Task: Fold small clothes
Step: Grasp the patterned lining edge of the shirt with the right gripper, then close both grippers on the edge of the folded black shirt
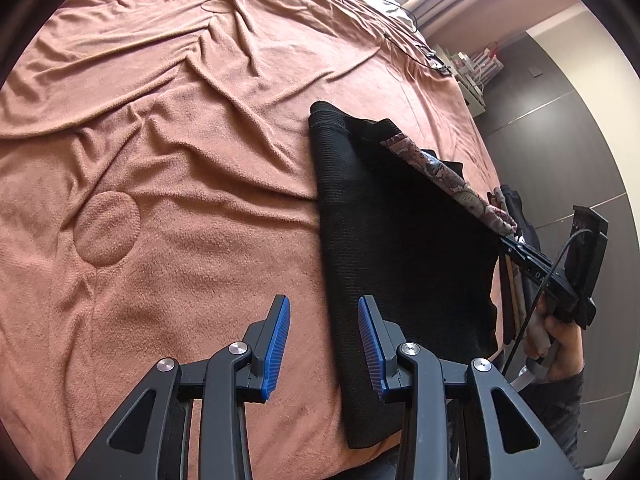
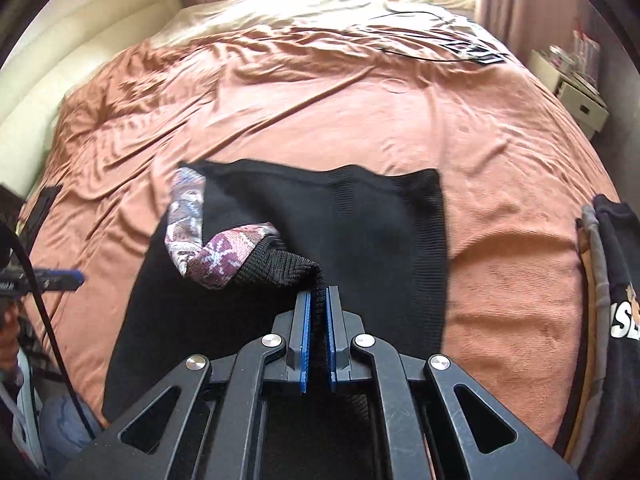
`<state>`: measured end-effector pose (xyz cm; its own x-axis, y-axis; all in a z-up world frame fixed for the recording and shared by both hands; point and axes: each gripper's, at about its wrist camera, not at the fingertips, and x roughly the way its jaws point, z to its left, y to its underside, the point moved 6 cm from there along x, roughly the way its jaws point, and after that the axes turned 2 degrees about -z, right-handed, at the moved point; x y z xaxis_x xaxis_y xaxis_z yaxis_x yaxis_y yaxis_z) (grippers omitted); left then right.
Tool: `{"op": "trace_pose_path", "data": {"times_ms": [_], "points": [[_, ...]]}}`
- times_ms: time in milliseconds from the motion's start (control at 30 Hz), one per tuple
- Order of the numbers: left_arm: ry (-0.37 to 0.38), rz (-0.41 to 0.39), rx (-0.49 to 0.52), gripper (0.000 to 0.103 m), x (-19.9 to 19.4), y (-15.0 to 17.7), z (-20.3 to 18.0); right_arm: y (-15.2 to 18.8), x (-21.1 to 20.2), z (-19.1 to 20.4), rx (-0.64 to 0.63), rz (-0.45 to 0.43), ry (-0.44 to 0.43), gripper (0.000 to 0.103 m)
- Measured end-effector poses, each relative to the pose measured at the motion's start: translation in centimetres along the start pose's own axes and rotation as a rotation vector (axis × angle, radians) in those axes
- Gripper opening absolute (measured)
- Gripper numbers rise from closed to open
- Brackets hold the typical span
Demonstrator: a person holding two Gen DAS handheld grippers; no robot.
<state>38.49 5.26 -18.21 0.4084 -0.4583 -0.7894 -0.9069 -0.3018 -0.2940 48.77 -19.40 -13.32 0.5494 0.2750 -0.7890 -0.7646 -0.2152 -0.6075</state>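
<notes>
The right gripper (image 2: 317,296) has its jaws clenched on a raised edge of the black garment (image 1: 400,240) (the rest lies on the bed (image 1: 180,140)). The left gripper (image 1: 323,320) hovers released beside its left edge.

White "SL" (cut off) on black shirt (image 2: 618,280).

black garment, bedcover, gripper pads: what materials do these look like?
Black garment: looks like a ribbed knit, matte; fine parallel ridges show, with a paisley-patterned woven-looking lining at the lifted edge. Fibre can't be told.
Bedcover: terracotta, fuzzy nap, probably fleece or terry; soft creases, no sheen.
Pads on the left gripper: blue, finely grooved, likely rubber or soft plastic, set in black matte plastic fingers.
</notes>
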Motion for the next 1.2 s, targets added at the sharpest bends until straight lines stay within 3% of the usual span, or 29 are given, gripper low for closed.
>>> {"op": "trace_pose_path", "data": {"times_ms": [167,400,467,533,567,867,933,1000,1200], "points": [[-0.012,0.013,0.015,0.037,1.1,-0.6,-0.7,-0.1,0.4,-1.9,0.113,0.017,0.019,0.004],[-0.028,0.028,0.016,0.037,2.8,-1.9,-1.0,0.7,0.6,-2.9,0.156,0.056,-0.046,0.008],[-0.036,0.028,0.012,0.037,3.3,-2.4,-1.0,0.8,0.7,-4.0,0.182,0.064,-0.080,0.022],[-0.039,0.025,0.002,0.037,3.8,-3.0,-0.9,0.9,0.9,-4.9,0.200,0.064,-0.108,0.059],[-0.036,0.024,-0.004,0.037,4.0,-3.3,-0.8,0.4,1.2,-5.8,0.209,0.054,-0.113,0.063],[0.002,0.030,-0.045,0.038,6.2,-5.6,-0.5,0.2,3.5,-9.5,0.325,0.050,-0.312,0.063],[0.013,0.029,-0.059,0.042,6.7,-6.0,-0.4,0.1,4.3,-10.1,0.343,0.057,-0.360,0.063],[0.020,0.024,-0.068,0.046,7.2,-6.5,-0.4,0.0,5.3,-10.8,0.351,0.066,-0.379,0.063],[0.044,0.028,-0.062,0.046,8.8,-7.7,-0.7,-0.6,7.7,-11.4,0.336,0.085,-0.467,0.063]]}}
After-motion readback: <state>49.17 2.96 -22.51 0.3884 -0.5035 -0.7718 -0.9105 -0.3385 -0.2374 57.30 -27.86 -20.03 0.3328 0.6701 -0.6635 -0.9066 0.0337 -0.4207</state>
